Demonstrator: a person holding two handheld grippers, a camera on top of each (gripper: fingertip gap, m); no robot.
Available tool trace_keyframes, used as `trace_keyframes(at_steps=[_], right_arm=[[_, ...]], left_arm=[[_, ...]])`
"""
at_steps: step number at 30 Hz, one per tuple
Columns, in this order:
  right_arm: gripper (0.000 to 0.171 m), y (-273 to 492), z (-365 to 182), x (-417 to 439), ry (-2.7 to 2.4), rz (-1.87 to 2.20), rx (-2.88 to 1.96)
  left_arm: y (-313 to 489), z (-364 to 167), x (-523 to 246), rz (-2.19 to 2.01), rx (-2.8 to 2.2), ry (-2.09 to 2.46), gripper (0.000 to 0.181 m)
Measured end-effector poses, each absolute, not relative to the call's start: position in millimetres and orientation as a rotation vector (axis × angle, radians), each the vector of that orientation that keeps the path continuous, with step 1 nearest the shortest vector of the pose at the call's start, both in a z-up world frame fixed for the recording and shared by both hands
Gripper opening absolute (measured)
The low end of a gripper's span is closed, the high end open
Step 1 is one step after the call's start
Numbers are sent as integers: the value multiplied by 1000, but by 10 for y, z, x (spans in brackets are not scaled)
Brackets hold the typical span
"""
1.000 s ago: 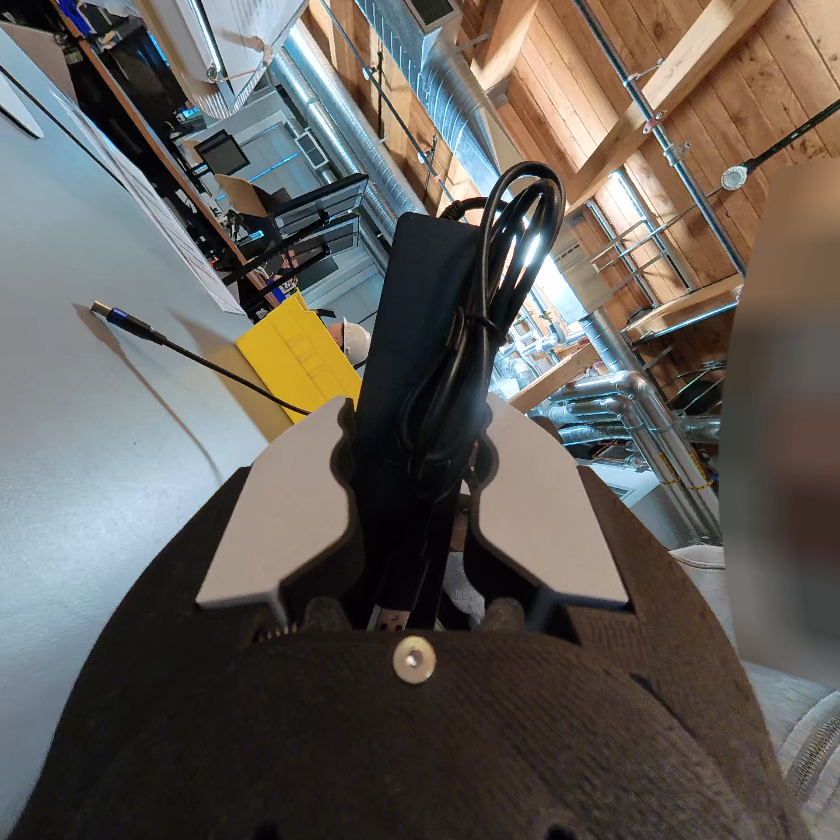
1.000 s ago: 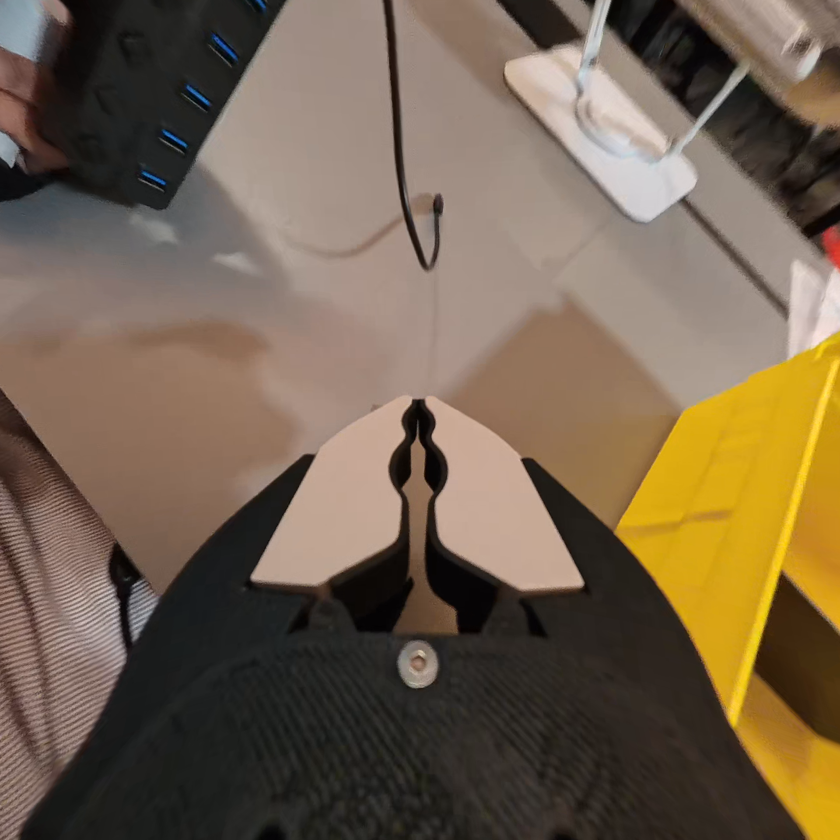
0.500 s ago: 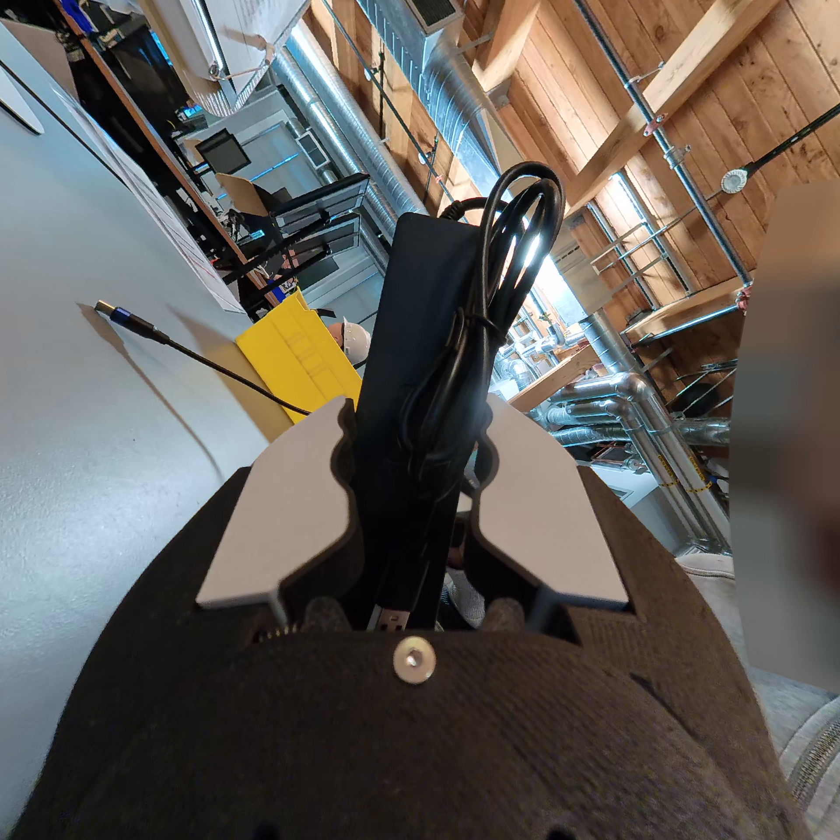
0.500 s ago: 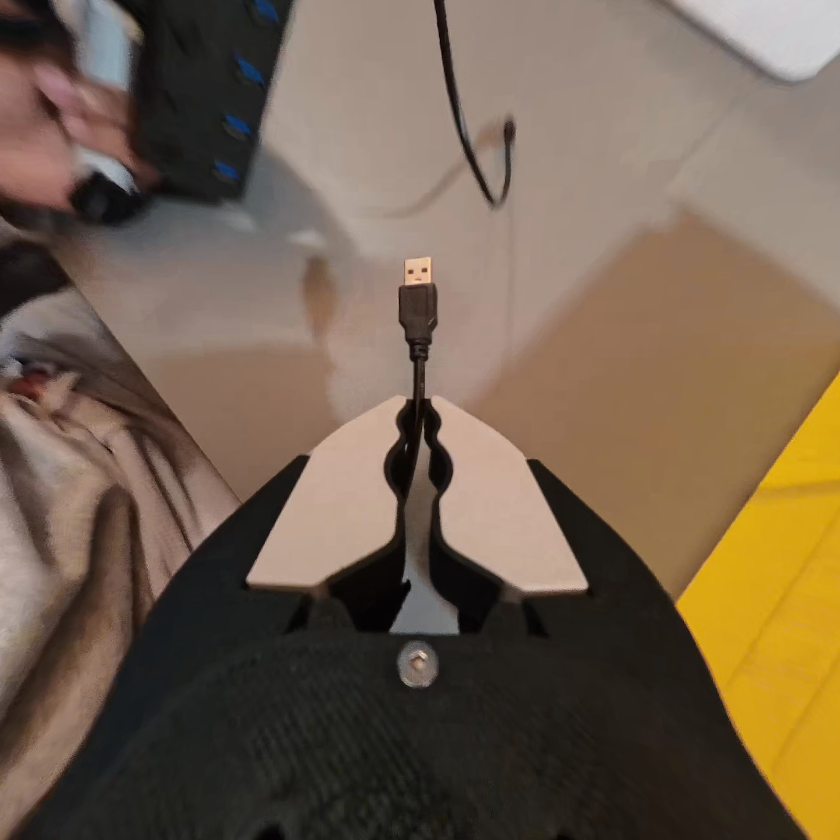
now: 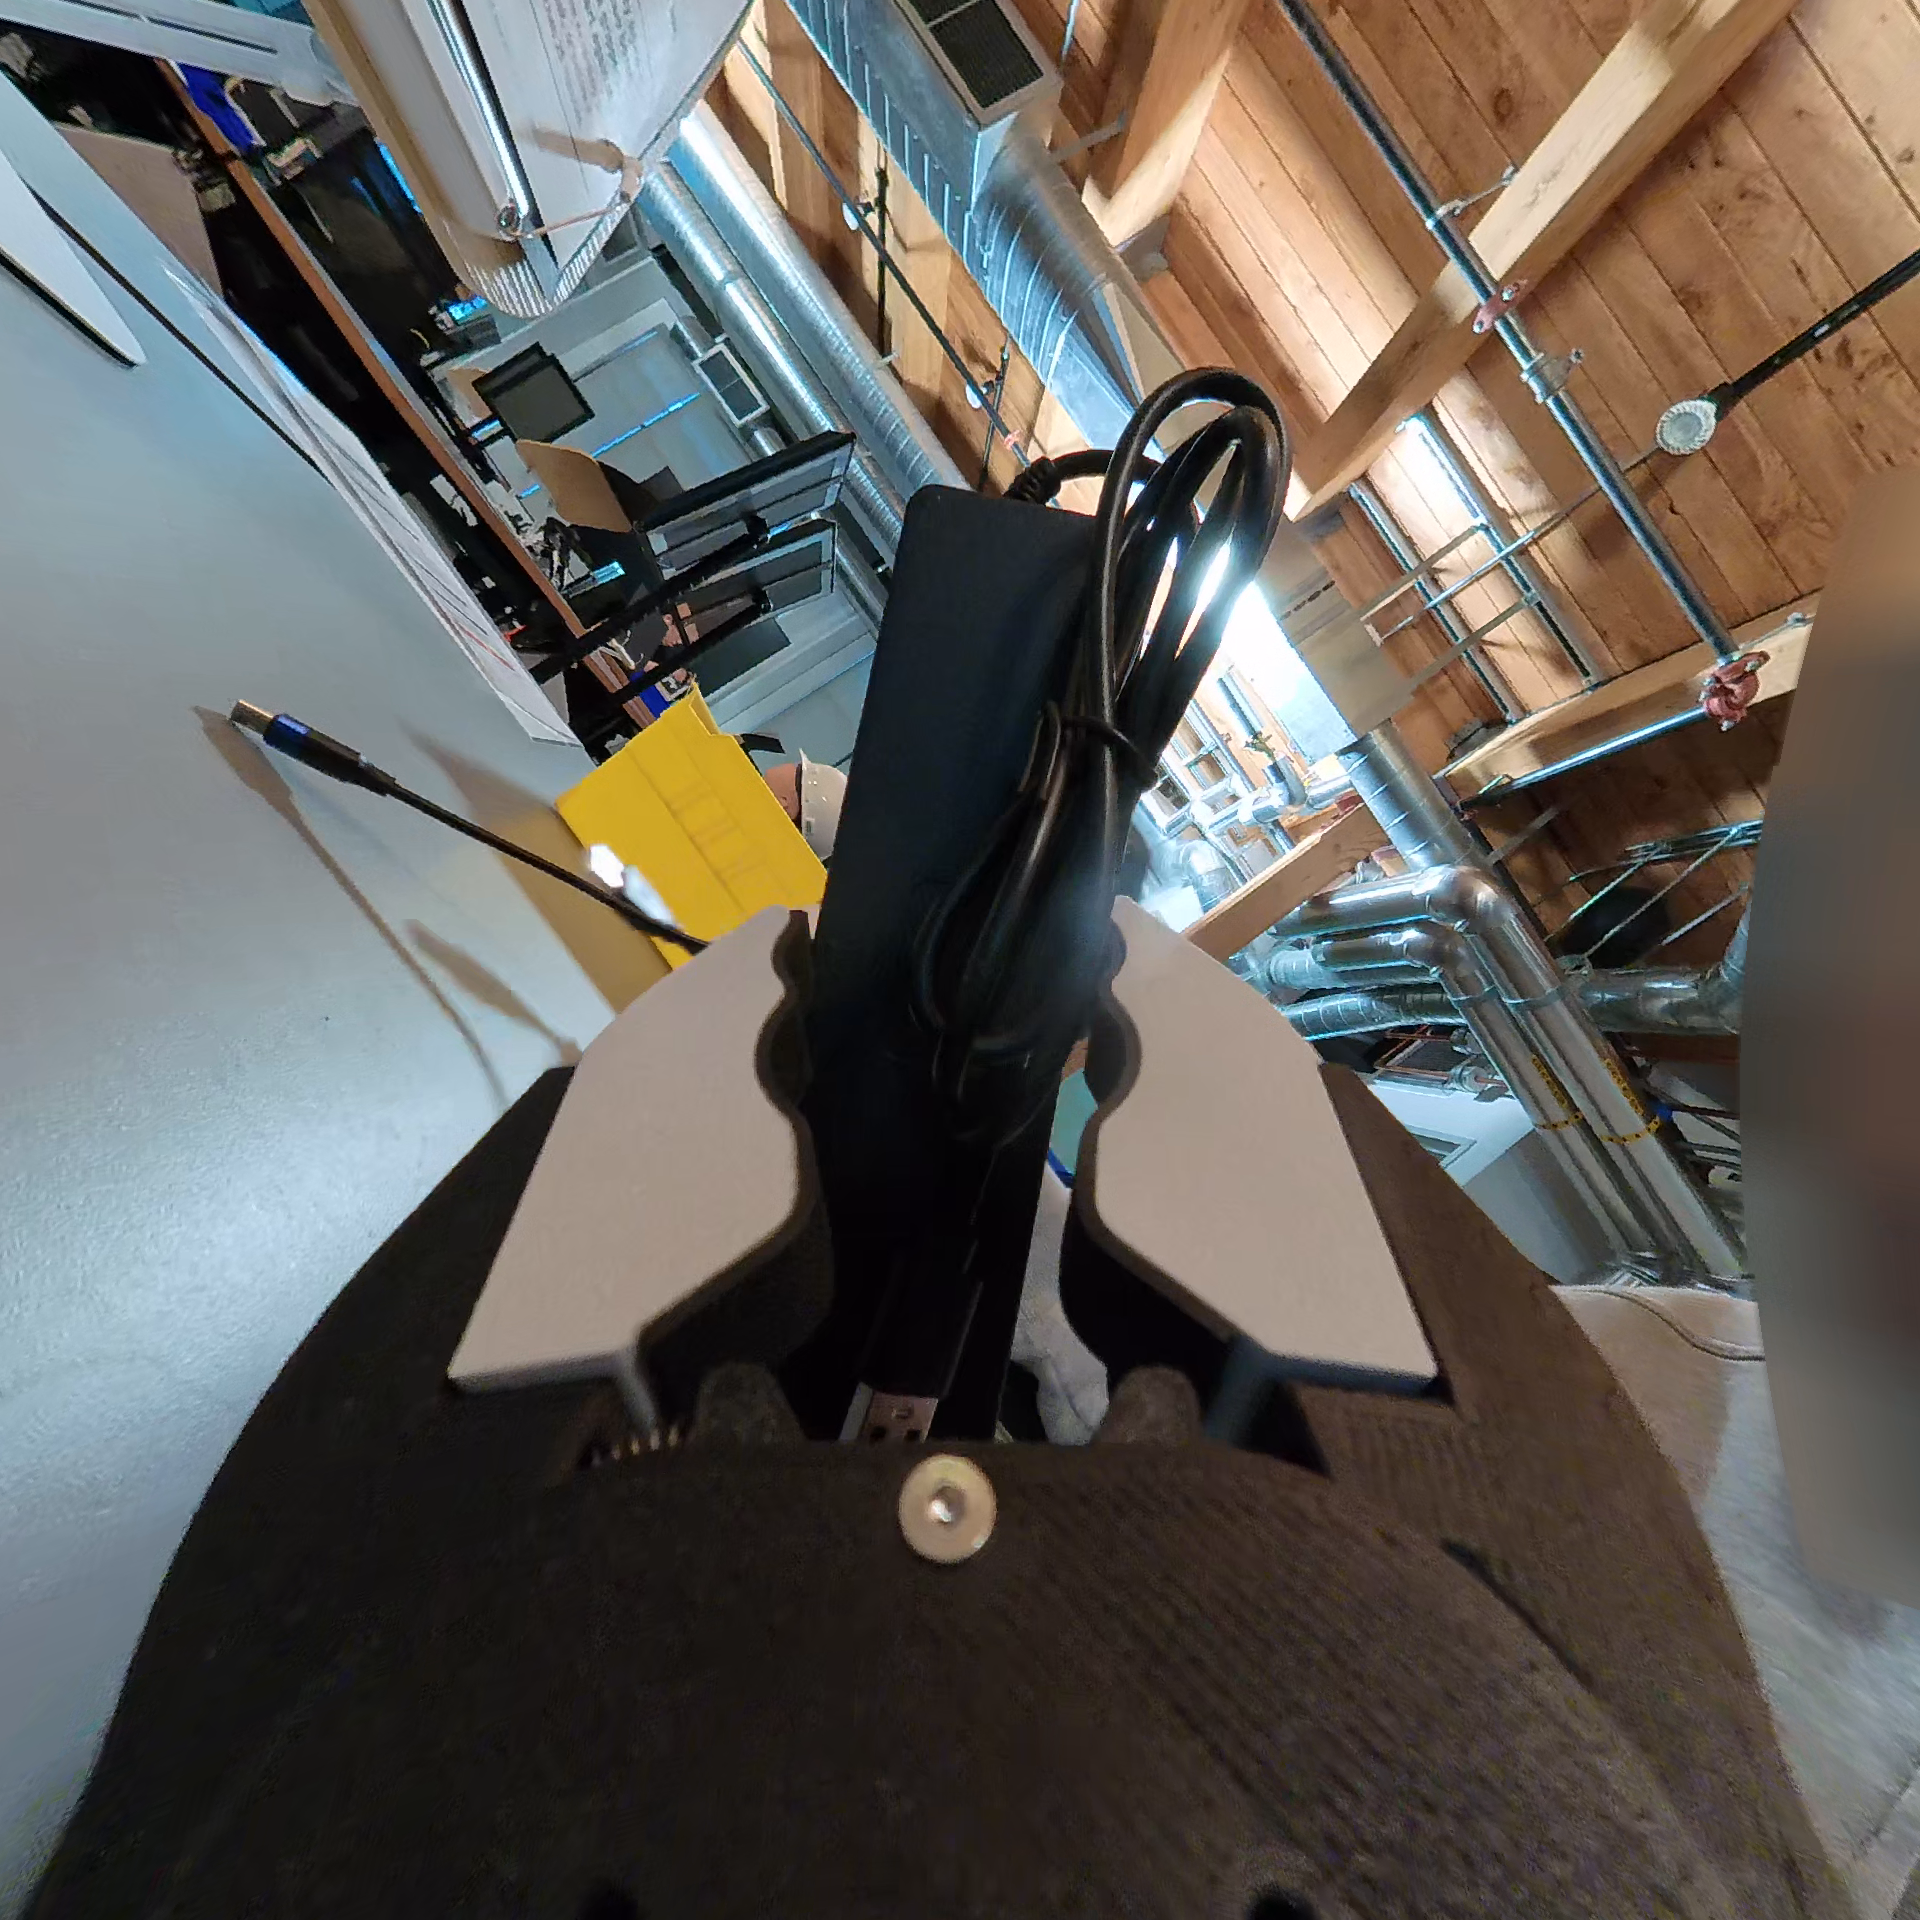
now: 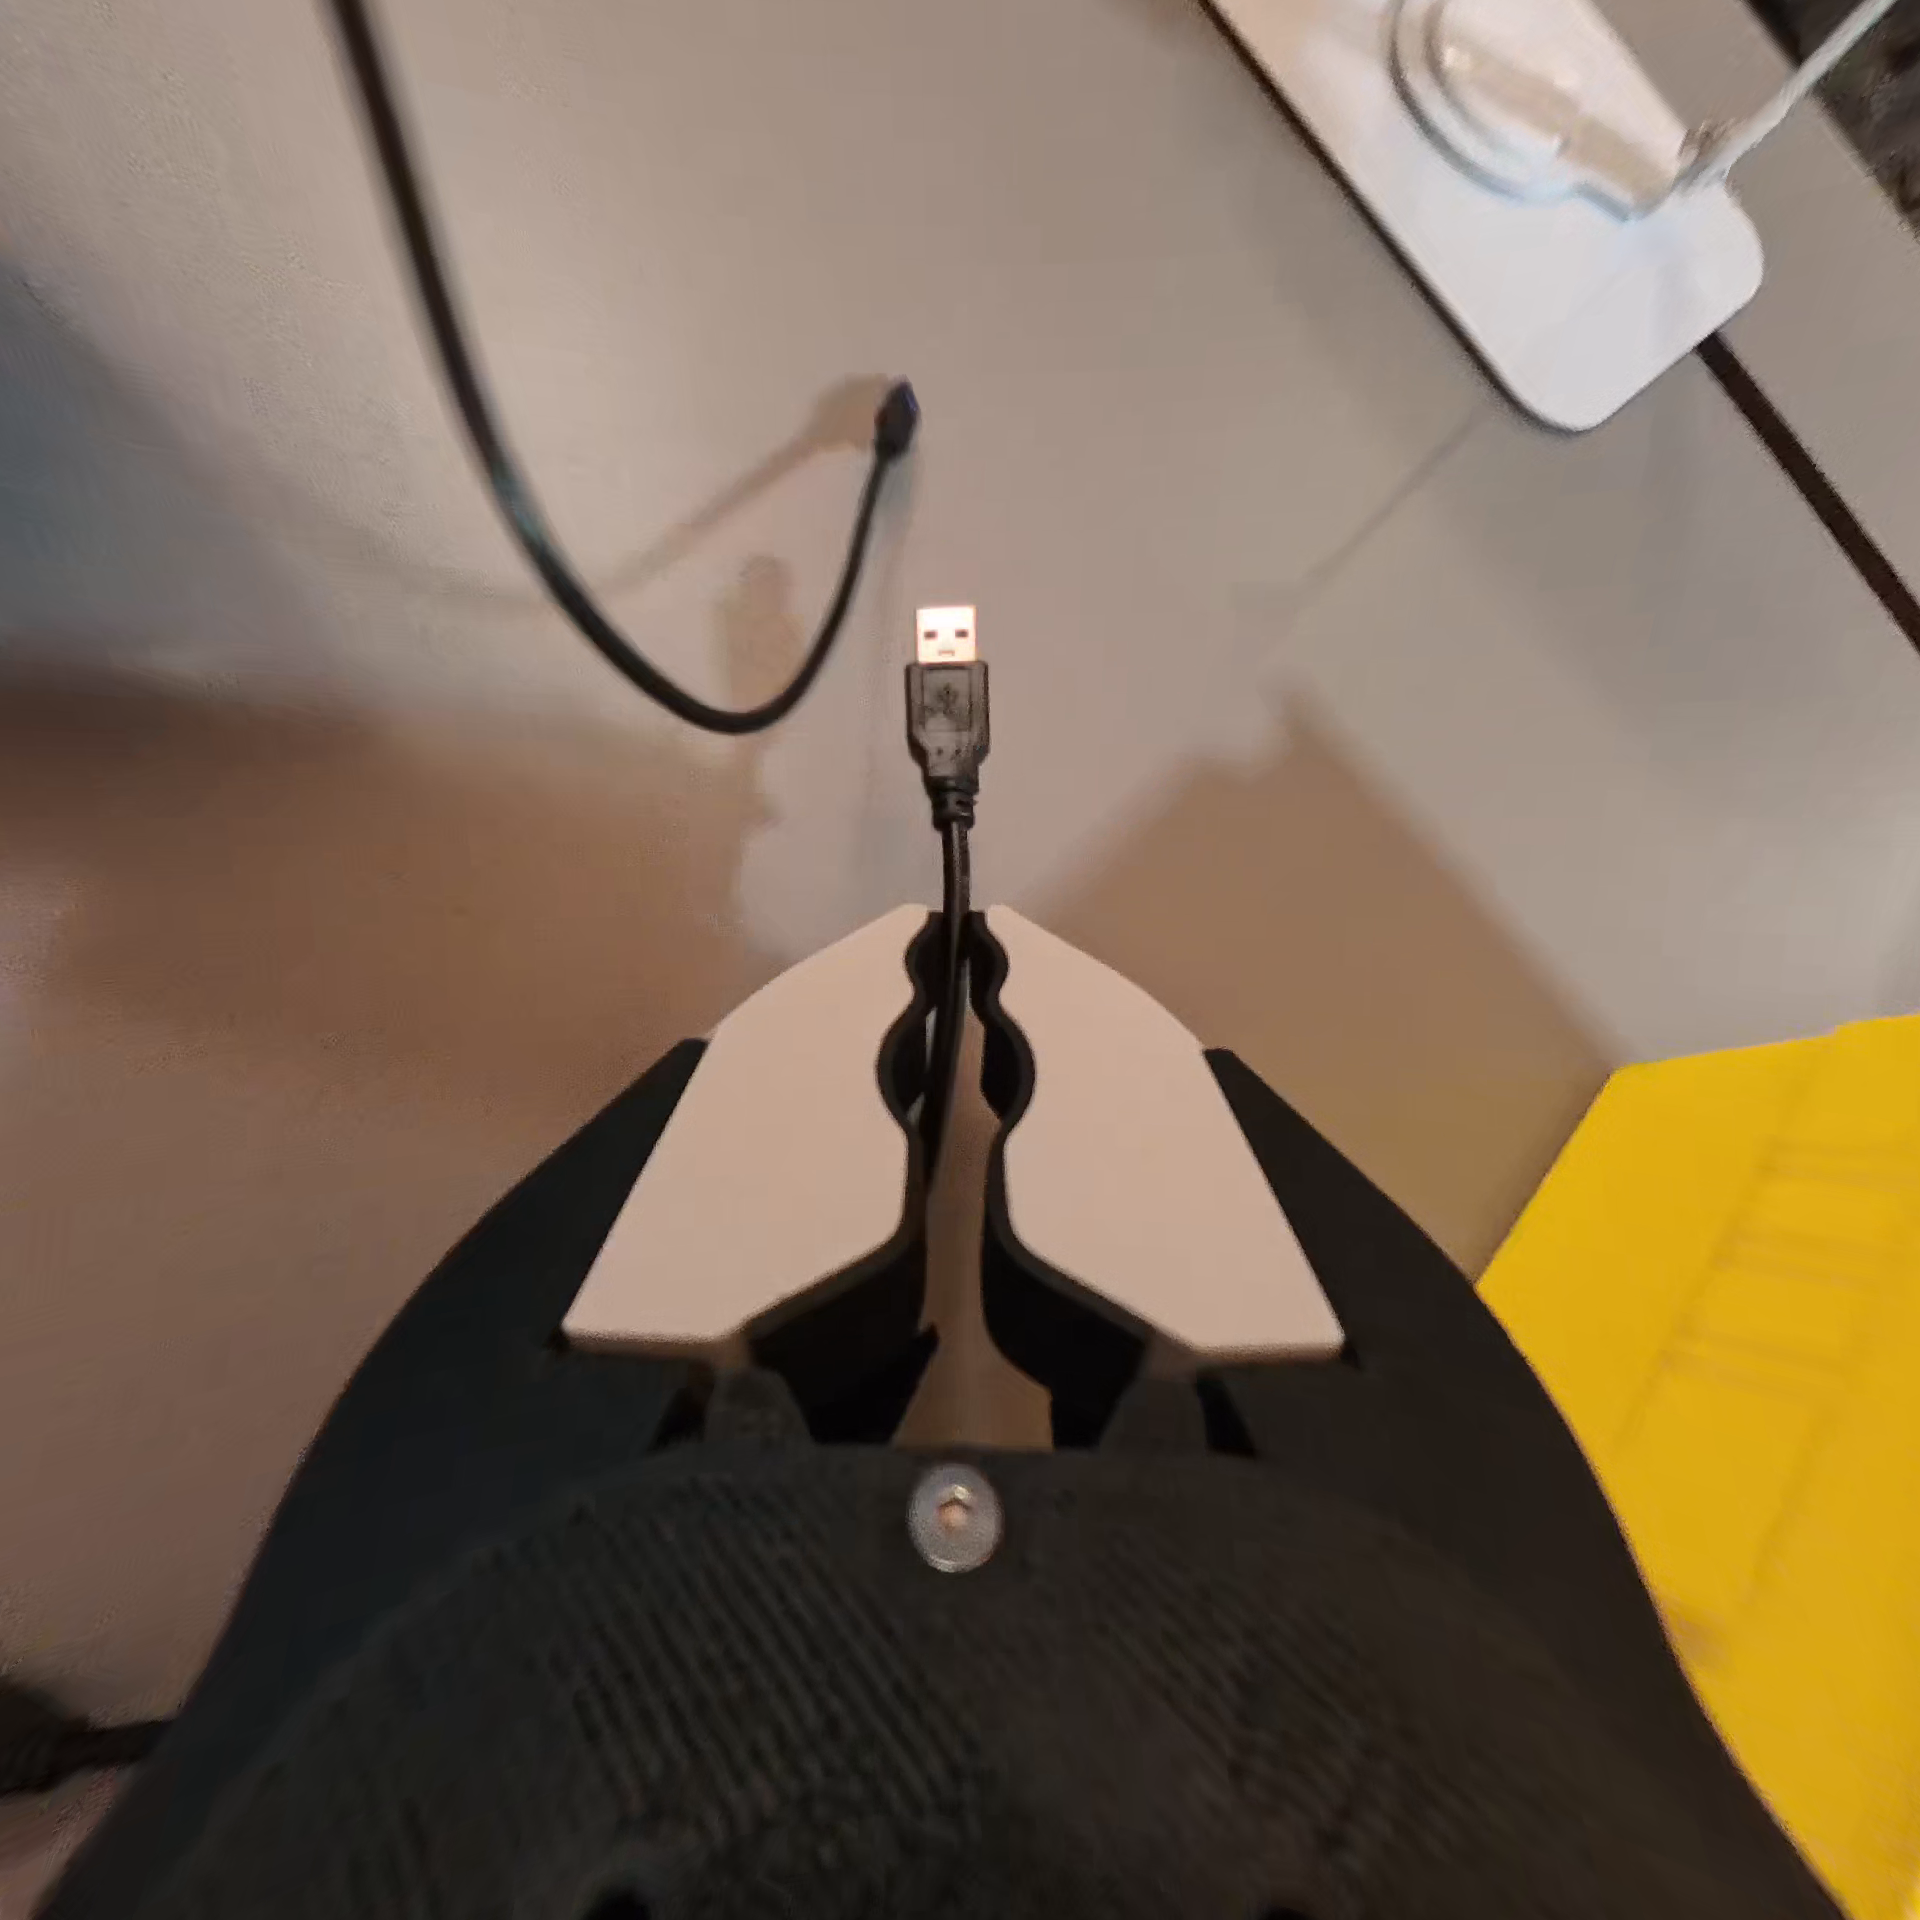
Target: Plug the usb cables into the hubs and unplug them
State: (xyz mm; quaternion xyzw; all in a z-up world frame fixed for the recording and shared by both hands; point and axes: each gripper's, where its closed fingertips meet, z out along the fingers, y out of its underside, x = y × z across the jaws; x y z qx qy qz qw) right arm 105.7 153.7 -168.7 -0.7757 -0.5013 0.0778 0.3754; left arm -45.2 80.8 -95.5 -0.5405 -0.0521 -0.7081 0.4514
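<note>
Since a second ago, a USB-A plug has appeared beyond the right gripper, whose fingers pinch its black cable, plug pointing to 12 o'clock. Left gripper clamps the black USB hub, upright, bundled cord alongside. At 10 o'clock, a blue-collared plug lies on the grey table.

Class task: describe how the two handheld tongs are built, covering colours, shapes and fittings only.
Both look alike. The left tongs and right tongs each have a black, ribbed-textured body, two flat pale grey fingers tapering forward, wavy black inner edges, and one silver screw with washer centred behind them. No sleeves or markings are visible.
</note>
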Motion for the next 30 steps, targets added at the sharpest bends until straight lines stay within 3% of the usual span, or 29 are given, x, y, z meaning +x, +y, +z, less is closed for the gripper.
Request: trace_keyframes(at_steps=[1, 10, 21, 30], right_arm=[[5, 1602, -1744, 1058, -1286, 167, -1991], [10, 1778, -1969, 1102, -1387, -114, -1874], [23, 1785, -1964, 912, -1395, 78, -1836], [11, 1929, -1979, 755, -1425, 76, -1806]], left_arm=[[807, -955, -449, -1749, -1337, -127, 50], [811, -955, -459, -1759, -1331, -137, 51], [823, -955, -484, -1779, -1317, -160, 51], [830, -956, -495, -1785, -1312, -169, 51]])
